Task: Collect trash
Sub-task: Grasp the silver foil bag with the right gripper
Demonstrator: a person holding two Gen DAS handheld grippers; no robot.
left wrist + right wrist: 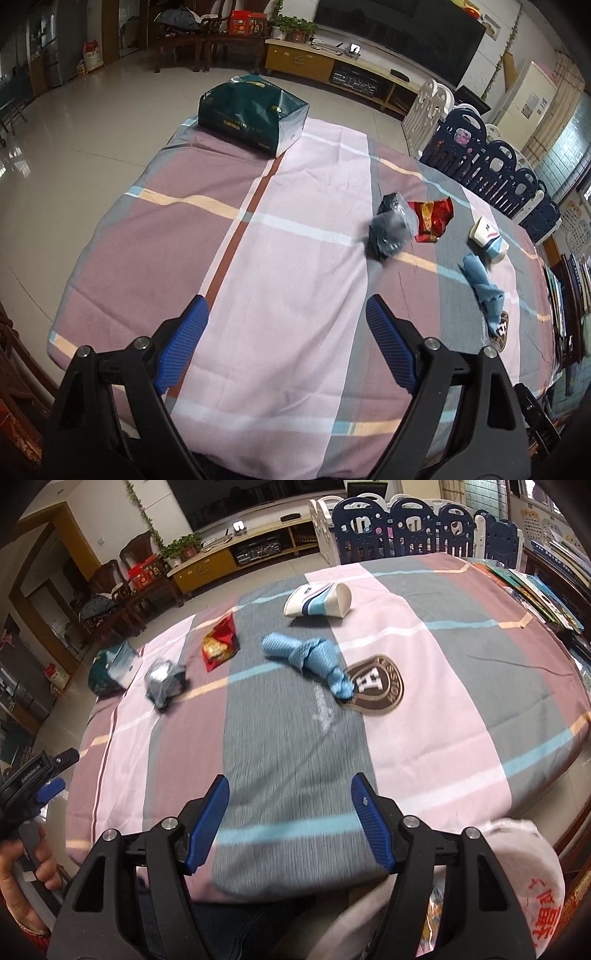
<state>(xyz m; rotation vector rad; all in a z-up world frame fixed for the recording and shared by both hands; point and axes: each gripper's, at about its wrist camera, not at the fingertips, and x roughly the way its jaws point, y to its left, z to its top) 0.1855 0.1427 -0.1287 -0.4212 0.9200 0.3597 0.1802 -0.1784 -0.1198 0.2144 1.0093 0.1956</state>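
Left gripper (286, 314) — blue pads spread wide, nothing between them, above the striped tablecloth (280, 258). Right gripper (290, 790) — jaws apart, likewise empty.

Trash on the cloth, all lying well ahead of both grippers:
- dark crumpled bag (391, 227), touching the red snack wrapper (430, 218);
- paper cup (319, 600), lying on its side, farthest back;
- twisted blue cloth (306, 657), its end touching the printed emblem (376, 690).

Green gift bag (251, 112) upright at the far table end.
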